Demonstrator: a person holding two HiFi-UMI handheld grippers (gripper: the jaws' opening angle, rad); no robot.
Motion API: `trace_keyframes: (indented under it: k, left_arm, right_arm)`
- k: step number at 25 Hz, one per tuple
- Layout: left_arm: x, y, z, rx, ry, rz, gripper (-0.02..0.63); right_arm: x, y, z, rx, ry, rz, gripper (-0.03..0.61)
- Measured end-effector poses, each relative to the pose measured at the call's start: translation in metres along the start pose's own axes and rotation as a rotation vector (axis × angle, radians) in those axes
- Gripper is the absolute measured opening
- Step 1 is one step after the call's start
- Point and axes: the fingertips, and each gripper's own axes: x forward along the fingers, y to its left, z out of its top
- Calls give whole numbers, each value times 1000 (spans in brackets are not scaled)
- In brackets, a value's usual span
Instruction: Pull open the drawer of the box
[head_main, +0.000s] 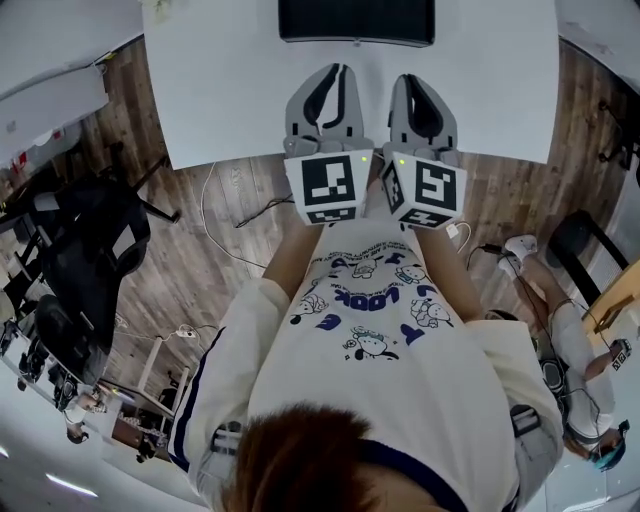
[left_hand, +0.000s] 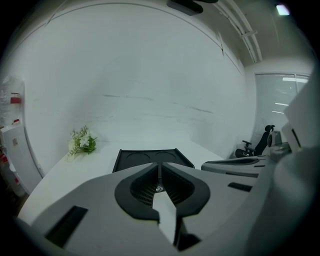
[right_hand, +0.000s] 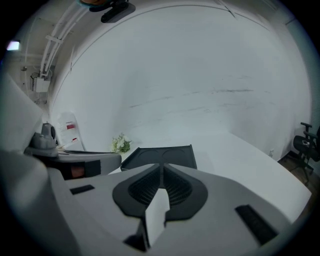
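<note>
so, the left tongs (left_hand: 159, 169) and the right tongs (right_hand: 162, 171) are both pressed shut with nothing between them, side by side above the near edge of the white desk (head_main: 220, 80). the black box (head_main: 356, 20) sits at the far edge, well apart from both. a small bunch of flowers (left_hand: 82, 141) is to its left.

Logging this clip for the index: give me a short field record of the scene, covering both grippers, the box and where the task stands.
table: white
box: black, at the table's far edge, touched by neither gripper
left gripper: fingers together, nothing between them, short of the box
right gripper: fingers together, nothing between them, beside the left gripper
plant: small green sprig on the table, beyond the box
task: not begun; drawer front not visible
</note>
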Motion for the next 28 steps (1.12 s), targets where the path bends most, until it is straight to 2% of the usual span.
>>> trace_keyframes:
  k: [12, 21, 28]
  left_arm:
    - [39, 2, -34, -56, 104, -19, 31]
    - [62, -3, -59, -56, 191, -31, 31]
    - [75, 1, -76, -103, 243, -40, 32]
  right_arm:
    - [26, -21, -21, 23, 63, -22, 40]
    - [34, -26, -35, 30, 105, -10, 40]
    - [39, -30, -41, 33, 124, -17, 40]
